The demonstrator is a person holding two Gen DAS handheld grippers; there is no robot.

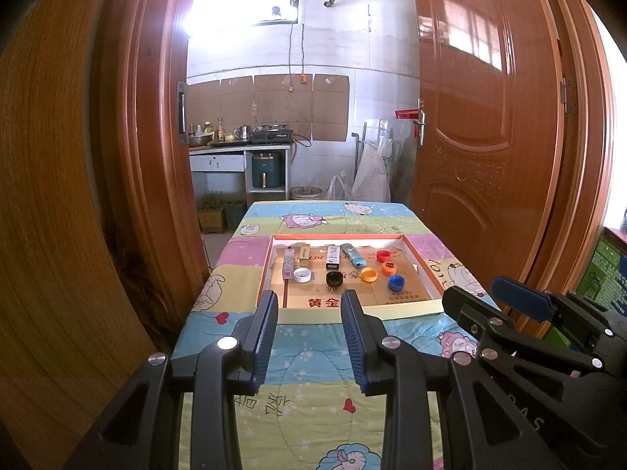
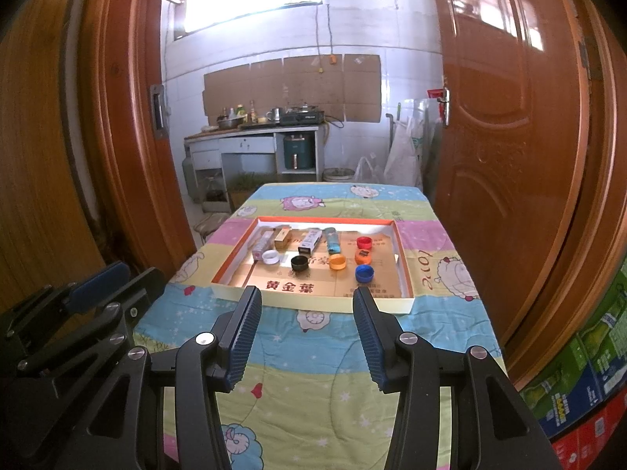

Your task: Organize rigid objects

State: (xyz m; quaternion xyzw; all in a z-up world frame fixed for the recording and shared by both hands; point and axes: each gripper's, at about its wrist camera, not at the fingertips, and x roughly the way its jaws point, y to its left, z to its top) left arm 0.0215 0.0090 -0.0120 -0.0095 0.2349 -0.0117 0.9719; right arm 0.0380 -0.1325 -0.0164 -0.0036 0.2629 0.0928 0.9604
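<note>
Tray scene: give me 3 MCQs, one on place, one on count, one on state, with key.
1. Where does the blue cap lie among the caps in the tray?
A. nearest the tray's front edge, on the right
B. far left corner
C. outside the tray on the quilt

2. How many round caps are in the tray?
A. three
B. six
C. nine

3. What state are the left tongs and right tongs in?
A. each clamped on a cap
B. open, nothing between them
C. one holding a box

Key: 1 A, it sits in front of the orange cap and red cap; 2 B, white, black, two orange, red, blue; 3 B, only the quilt shows between the pads.
</note>
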